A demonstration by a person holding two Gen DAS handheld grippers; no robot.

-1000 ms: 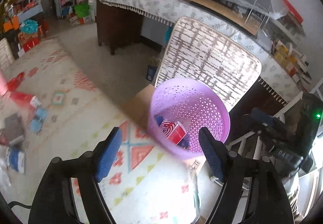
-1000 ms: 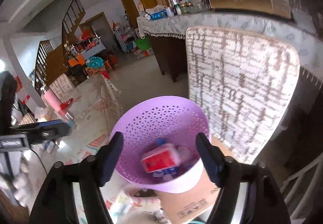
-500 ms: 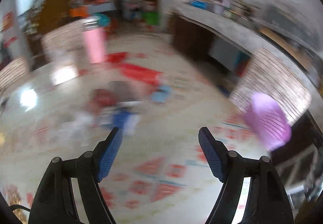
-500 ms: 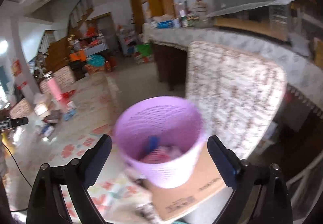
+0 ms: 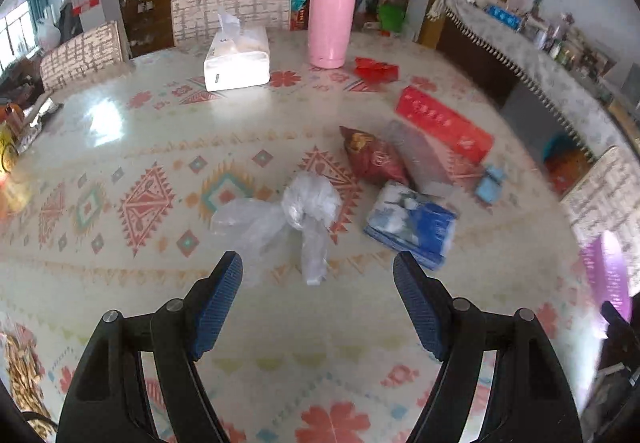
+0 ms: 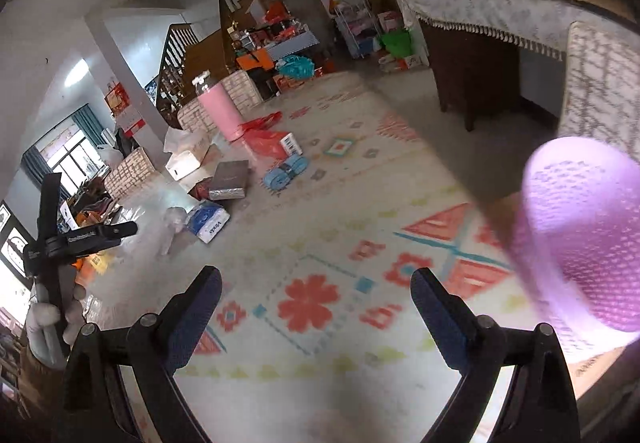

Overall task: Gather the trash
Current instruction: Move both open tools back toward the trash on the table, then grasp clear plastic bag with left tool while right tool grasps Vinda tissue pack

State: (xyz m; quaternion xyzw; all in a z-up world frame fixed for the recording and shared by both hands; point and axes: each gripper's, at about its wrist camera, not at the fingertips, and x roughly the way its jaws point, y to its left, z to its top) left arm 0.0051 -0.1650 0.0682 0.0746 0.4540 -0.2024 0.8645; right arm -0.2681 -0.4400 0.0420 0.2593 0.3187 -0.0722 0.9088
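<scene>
Both your left gripper (image 5: 318,271) and right gripper (image 6: 316,289) spread, empty; the limp plastic bag (image 5: 294,217) just ahead may slip a shallow pinch.

The tablecloth (image 5: 120,147) is cream with coral and teal diamond shapes plus red flowers. On it: a clear crumpled plastic bag (image 5: 288,215), a blue-and-white pack (image 5: 412,229), a dark red snack bag (image 5: 374,159), a bright red box (image 5: 444,125), a pink tumbler (image 5: 332,25) and a white tissue box (image 5: 236,59). The basket (image 6: 580,235) is lilac with a lattice of little holes.
</scene>
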